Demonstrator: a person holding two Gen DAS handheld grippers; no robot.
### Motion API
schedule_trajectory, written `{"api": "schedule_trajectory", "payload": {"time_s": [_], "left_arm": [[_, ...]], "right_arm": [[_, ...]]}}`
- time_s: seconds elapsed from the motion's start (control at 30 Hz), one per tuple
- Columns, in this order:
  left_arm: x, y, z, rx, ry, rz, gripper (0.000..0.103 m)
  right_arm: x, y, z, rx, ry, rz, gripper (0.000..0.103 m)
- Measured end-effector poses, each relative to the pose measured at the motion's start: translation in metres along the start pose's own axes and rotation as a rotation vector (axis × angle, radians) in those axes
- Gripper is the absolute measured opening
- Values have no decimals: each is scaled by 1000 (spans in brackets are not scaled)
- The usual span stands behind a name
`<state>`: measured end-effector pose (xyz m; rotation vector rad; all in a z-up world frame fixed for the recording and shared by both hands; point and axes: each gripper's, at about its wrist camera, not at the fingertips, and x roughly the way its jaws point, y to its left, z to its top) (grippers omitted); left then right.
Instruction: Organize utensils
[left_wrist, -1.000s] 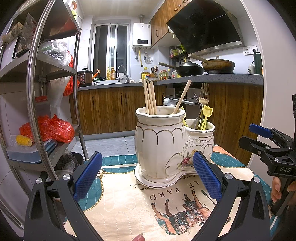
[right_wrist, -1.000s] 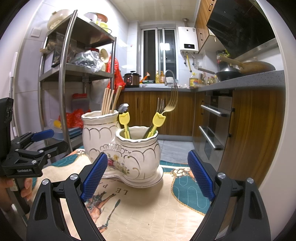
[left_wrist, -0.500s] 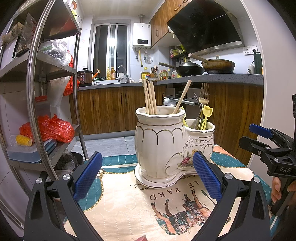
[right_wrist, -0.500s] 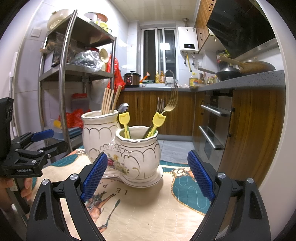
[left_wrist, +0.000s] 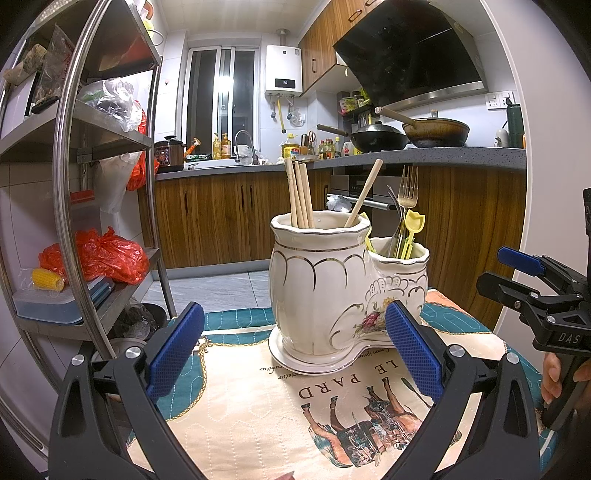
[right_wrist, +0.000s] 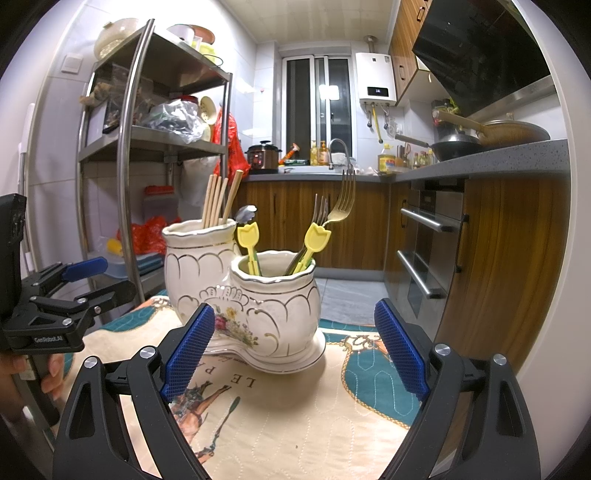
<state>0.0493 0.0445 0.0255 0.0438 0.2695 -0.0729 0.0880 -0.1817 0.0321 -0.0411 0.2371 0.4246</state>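
A white two-pot ceramic utensil holder (left_wrist: 325, 288) stands on a printed cloth; it also shows in the right wrist view (right_wrist: 258, 306). Its taller pot holds wooden chopsticks (left_wrist: 301, 195), also visible from the right (right_wrist: 218, 201). Its lower pot holds forks (right_wrist: 343, 199) and yellow tulip-topped utensils (right_wrist: 316, 236), seen from the left too (left_wrist: 413, 225). My left gripper (left_wrist: 291, 350) is open and empty in front of the holder. My right gripper (right_wrist: 295, 350) is open and empty, facing the lower pot. Each gripper shows at the edge of the other's view (left_wrist: 524, 280) (right_wrist: 85, 280).
The holder sits on a cream and teal cloth (left_wrist: 258, 398) covering a small table. A steel shelf rack (left_wrist: 66, 184) with bags and boxes stands at the left. Wooden kitchen cabinets (right_wrist: 498, 258), an oven and a counter with pans are at the right and behind.
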Motion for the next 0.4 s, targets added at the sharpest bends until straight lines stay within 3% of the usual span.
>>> {"api": "schedule_trajectory", "payload": {"time_s": [0.4], "left_arm": [[0, 0, -1, -2, 1, 1, 97]], "right_arm": [[0, 0, 0, 0, 1, 0, 88]]}}
